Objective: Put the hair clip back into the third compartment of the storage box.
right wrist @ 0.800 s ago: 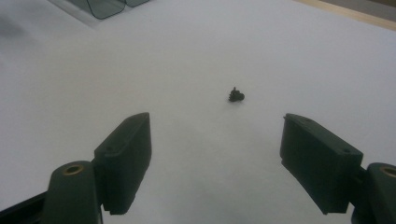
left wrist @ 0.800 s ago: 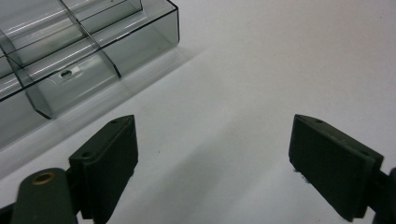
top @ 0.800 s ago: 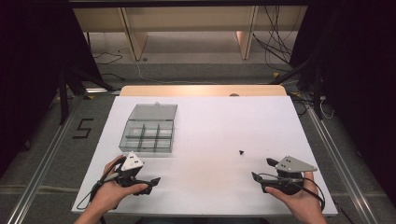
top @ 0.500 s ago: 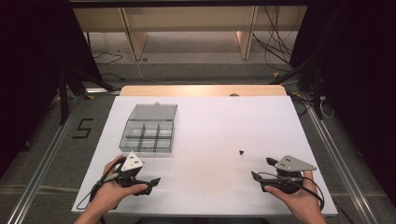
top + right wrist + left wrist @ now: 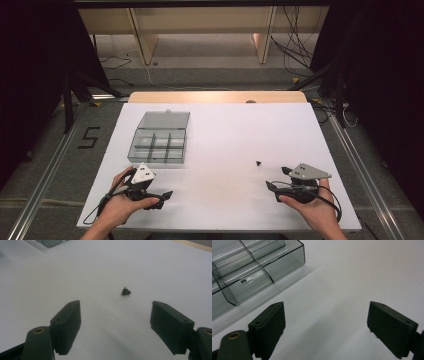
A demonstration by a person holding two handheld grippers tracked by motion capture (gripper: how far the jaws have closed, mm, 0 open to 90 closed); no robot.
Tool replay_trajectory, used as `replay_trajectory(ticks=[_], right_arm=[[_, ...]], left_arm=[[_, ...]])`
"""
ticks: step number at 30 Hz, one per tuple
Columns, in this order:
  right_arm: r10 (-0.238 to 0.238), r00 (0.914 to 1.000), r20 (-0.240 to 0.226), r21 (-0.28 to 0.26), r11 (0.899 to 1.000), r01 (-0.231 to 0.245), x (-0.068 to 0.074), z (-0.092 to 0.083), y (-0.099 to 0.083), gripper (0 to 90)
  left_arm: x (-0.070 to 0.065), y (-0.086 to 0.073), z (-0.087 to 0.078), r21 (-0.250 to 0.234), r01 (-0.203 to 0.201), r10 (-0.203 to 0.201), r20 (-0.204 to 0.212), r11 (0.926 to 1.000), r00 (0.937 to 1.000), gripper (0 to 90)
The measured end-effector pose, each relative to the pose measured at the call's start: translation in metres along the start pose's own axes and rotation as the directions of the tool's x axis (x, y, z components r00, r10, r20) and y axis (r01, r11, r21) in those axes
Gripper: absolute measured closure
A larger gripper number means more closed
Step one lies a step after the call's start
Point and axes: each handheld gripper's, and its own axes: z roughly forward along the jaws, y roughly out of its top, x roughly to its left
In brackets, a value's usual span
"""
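Note:
A small black screw-like part [image 5: 258, 163] [image 5: 125, 291] lies alone on the white table, a short way ahead of my right gripper [image 5: 277, 179] [image 5: 115, 325]. That gripper rests near the front right, jaws open wide with nothing between them. A clear grey compartment box [image 5: 159, 142] [image 5: 249, 270] with its lid folded back sits left of centre. My left gripper [image 5: 162, 198] [image 5: 327, 327] rests on the table just in front of the box, open and empty, pointing right.
The white table top [image 5: 225, 130] has a wooden strip along its far edge. Cables trail from both grippers over the front edge. Dark floor, rails and shelving legs surround the table.

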Motion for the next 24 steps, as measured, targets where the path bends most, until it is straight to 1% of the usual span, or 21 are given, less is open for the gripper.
replay_trajectory(ticks=[1,3,7,11,14,15,19,20,24], right_arm=[[0.000,1.0000,0.000,0.000,1.000,0.000,0.000,0.000,0.000,25.8],[0.003,1.0000,-0.004,0.005,1.000,-0.002,-0.001,0.007,0.002,26.0],[-0.002,1.0000,-0.009,0.015,1.000,0.002,-0.003,0.013,0.003,26.2],[-0.003,1.0000,-0.003,0.015,1.000,0.003,-0.008,0.021,0.007,27.2],[0.001,1.0000,0.000,0.016,1.000,-0.001,-0.009,0.024,0.009,27.4],[-0.001,1.0000,-0.001,0.017,1.000,0.001,-0.010,0.028,0.010,27.6],[-0.008,1.0000,-0.004,0.026,1.000,0.008,-0.010,0.032,0.011,28.0],[-0.014,0.9999,0.000,0.032,0.999,0.014,-0.012,0.035,0.012,28.3],[-0.013,0.9999,0.002,0.037,0.999,0.013,-0.015,0.039,0.014,29.1]], left_arm=[[0.000,0.000,0.000,0.000,0.000,0.000,0.000,1.0000,1.0000,14.6],[0.000,0.000,0.000,0.003,0.000,0.000,0.001,1.0000,1.0000,14.7],[0.001,0.000,0.000,0.003,0.000,0.000,-0.001,1.0000,1.0000,14.7],[0.001,0.000,0.000,0.003,0.001,-0.001,0.000,1.0000,1.0000,14.7],[0.001,0.000,0.000,0.000,-0.001,0.001,-0.001,1.0000,1.0000,14.8],[0.000,0.000,0.000,0.000,-0.001,0.001,0.000,1.0000,1.0000,14.7],[0.000,0.000,0.000,0.000,-0.001,0.001,-0.001,1.0000,1.0000,14.8],[0.000,0.001,0.000,0.000,0.001,-0.001,0.000,1.0000,1.0000,14.8],[0.000,0.001,0.000,-0.001,-0.001,0.001,0.001,1.0000,1.0000,14.8]])
